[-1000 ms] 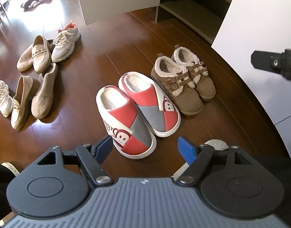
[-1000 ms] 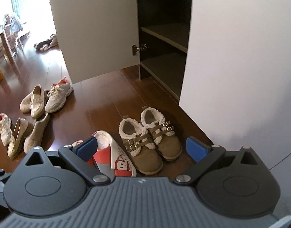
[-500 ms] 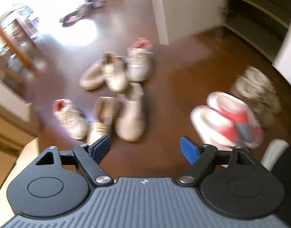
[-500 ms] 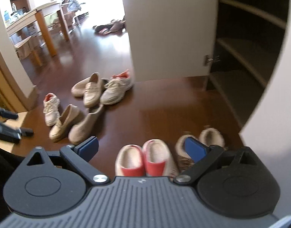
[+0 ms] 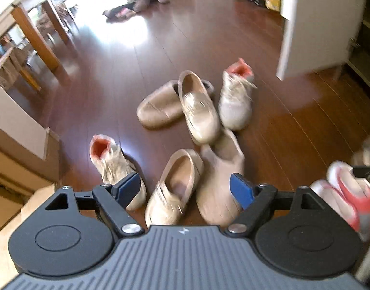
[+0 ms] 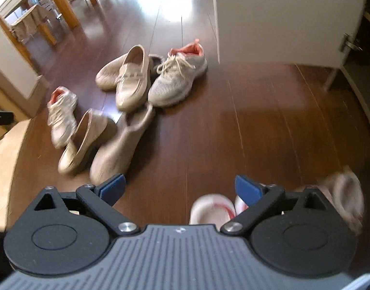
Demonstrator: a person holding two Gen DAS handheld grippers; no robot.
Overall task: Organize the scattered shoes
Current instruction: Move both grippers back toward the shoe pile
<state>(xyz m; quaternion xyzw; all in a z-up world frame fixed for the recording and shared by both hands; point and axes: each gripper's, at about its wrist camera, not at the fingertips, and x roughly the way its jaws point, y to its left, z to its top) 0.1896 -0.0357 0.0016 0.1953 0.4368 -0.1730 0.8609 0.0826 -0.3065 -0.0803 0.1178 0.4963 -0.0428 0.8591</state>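
On the dark wooden floor (image 6: pixel 245 125) near the open cupboard door (image 6: pixel 277 17), six shoes lie jumbled: two beige loafers, two tan ankle boots and two grey sneakers with coral lining. One loafer (image 6: pixel 133 79) lies across a boot (image 6: pixel 107 75) and touches the far sneaker (image 6: pixel 177 82); the other sneaker (image 6: pixel 61 116) sits apart on the left, beside the second loafer (image 6: pixel 81 142) and the toppled second boot (image 6: pixel 122 145). No pair among these six is together yet.

At the near right, the red-and-grey slippers (image 5: pixel 349 198) stand side by side, and a fleece-lined shoe (image 6: pixel 344 200) shows blurred just beyond them; these look already sorted, so by my reading roughly a third of the work is done.

The left hand-held gripper (image 5: pixel 185 188) is spread wide and holds nothing, poised above the near loafer and boot. The right hand-held gripper (image 6: pixel 180 188) is likewise spread and empty, over bare floor. More footwear (image 5: pixel 136 2) lies far off in the bright room; whether it belongs to the job I cannot tell.
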